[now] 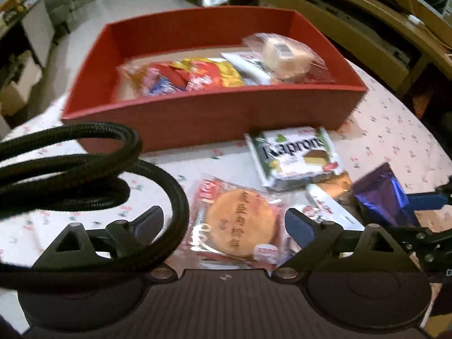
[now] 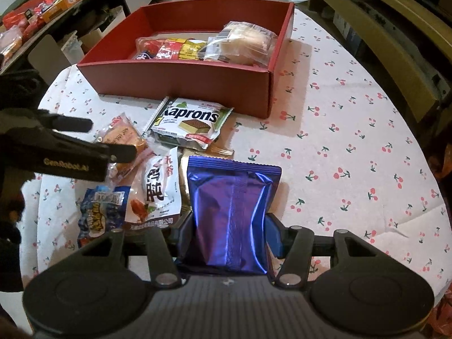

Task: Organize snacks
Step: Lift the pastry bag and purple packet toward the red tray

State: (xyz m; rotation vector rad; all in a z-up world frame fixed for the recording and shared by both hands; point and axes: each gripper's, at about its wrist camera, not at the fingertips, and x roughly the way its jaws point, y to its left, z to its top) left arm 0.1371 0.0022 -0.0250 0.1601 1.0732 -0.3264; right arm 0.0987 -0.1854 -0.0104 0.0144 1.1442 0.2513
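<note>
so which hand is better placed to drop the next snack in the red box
Right: the right gripper already clamps the purple packet; the left gripper is open above the round cake packet.

A white tablecloth (image 2: 353, 130) printed with small red cherries covers the round worktop. Beyond it lies a pale tiled floor (image 1: 141, 2). At the far left a dark side shelf (image 2: 36, 19) carries a jumble of red and orange packages. Olive-brown wooden furniture (image 1: 325, 25) runs along the right side.
</note>
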